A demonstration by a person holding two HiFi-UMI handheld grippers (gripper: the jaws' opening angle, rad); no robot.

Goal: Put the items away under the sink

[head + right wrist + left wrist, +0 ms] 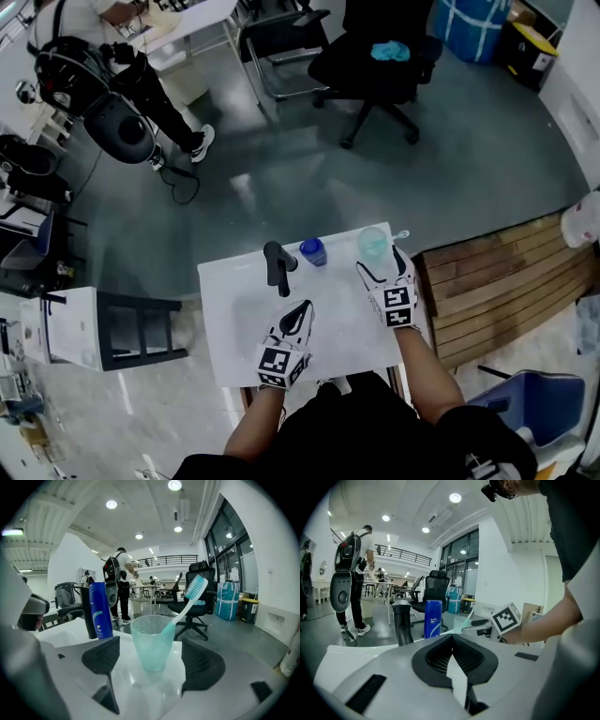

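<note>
On the white sink top (pixel 234 323) stand a black faucet (pixel 277 265), a blue bottle (pixel 313 251) and a clear teal cup (pixel 372 244) with a toothbrush (pixel 401 234) leaning in it. My right gripper (pixel 379 261) is open at the cup. In the right gripper view the cup (pixel 152 639) stands between the spread pads (pixel 101 656), and neither pad touches it. There the toothbrush (pixel 190 597) leans right and the bottle (pixel 100 610) is to the left. My left gripper (pixel 302 309) hovers over the basin, shut and empty (pixel 452 644). Beyond it are the faucet (pixel 402 623) and the bottle (pixel 433 618).
A black office chair (pixel 375 56) stands on the grey floor beyond the sink. A person with a backpack (pixel 122 75) is at the far left. Wooden slats (pixel 506 281) lie to the right of the sink, and a black rack (pixel 141 328) to its left.
</note>
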